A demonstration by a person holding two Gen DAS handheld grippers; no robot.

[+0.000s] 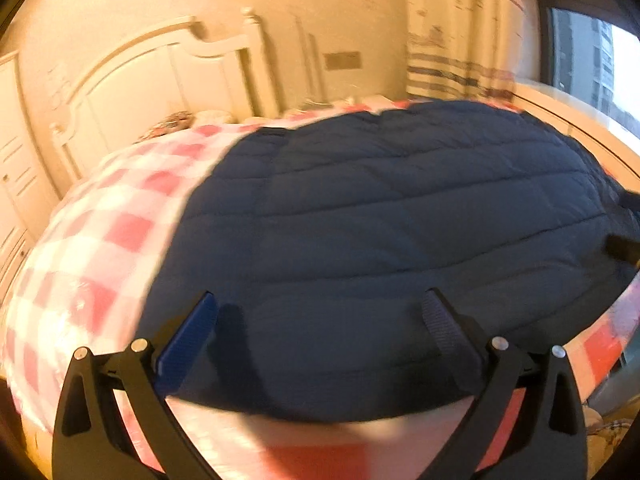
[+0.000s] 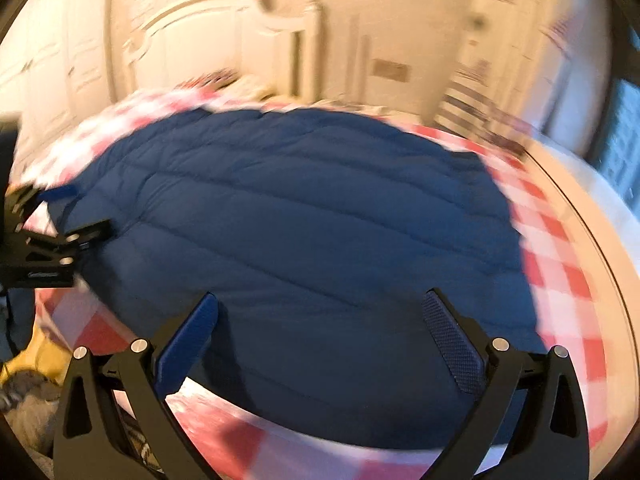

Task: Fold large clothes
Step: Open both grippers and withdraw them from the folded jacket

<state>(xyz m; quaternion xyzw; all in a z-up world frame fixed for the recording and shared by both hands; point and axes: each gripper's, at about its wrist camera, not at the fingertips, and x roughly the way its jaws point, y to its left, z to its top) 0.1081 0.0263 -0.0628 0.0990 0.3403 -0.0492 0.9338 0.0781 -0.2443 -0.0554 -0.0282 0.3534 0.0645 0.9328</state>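
Note:
A dark blue quilted jacket (image 1: pixel 380 220) lies spread flat on a bed with a red-and-white checked cover (image 1: pixel 104 224). My left gripper (image 1: pixel 320 300) hovers open above the jacket's near edge, nothing between its fingers. In the right wrist view the same jacket (image 2: pixel 304 216) fills the middle, and my right gripper (image 2: pixel 320 300) is open over its near hem, holding nothing. The left gripper (image 2: pixel 60 236) shows at the left edge of that view, beside the jacket's left side. A dark tip of the right gripper (image 1: pixel 622 246) shows at the right edge of the left wrist view.
A cream headboard (image 1: pixel 168 64) and wall stand behind the bed. Striped curtains (image 1: pixel 460 76) and a window (image 1: pixel 592 60) are at the right, with a wooden sill (image 1: pixel 580 128) alongside the bed. White wardrobe doors (image 1: pixel 16 152) are at the left. Clutter lies on the floor (image 2: pixel 28 396).

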